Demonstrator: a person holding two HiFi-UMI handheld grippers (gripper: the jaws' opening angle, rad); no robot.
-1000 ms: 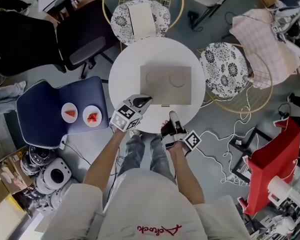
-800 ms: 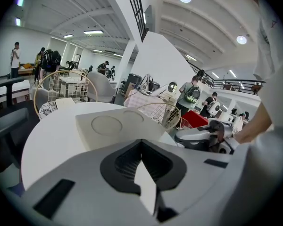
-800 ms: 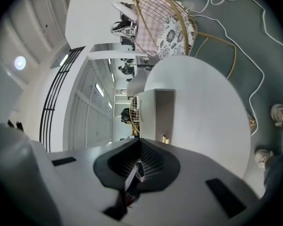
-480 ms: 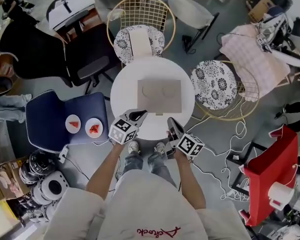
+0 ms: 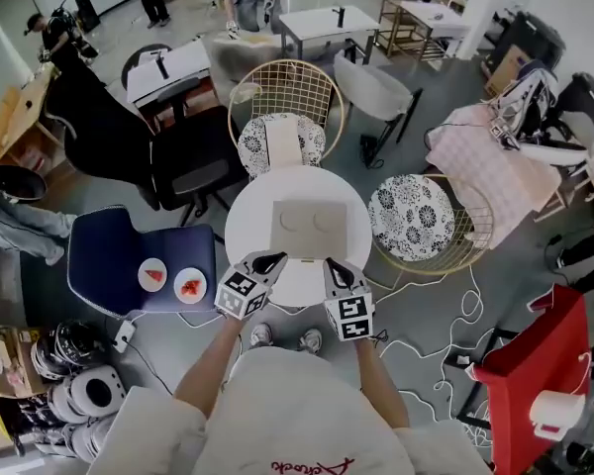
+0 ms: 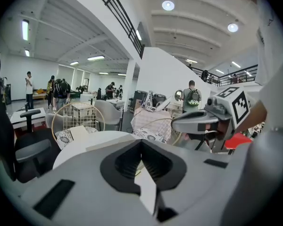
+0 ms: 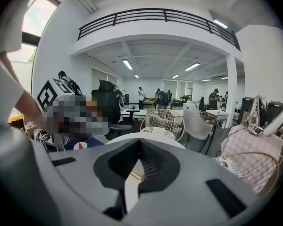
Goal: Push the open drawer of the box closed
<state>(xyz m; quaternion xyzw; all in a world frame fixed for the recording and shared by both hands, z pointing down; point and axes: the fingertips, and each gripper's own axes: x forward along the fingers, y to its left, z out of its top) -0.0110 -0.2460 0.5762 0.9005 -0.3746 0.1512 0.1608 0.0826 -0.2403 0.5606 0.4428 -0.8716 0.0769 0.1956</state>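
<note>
Red script on shirt (image 5: 312,460), upside down, unreadable.

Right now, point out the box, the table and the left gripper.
beige box (image 5: 309,224), head view, top face.
round white table (image 5: 246,231), head view, bare top at left.
left gripper (image 5: 270,261), head view, between fingertips.

Navy chair (image 5: 104,255) — plates (image 5: 153,274) (red food).

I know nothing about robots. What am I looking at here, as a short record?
table: round, white
box: beige, on the table; drawer state too small to tell
left gripper: jaws together, empty, tip by the box's front
right gripper: jaws together, empty, tip by the box's front
blue chair: left of table, two plates of red food
</note>
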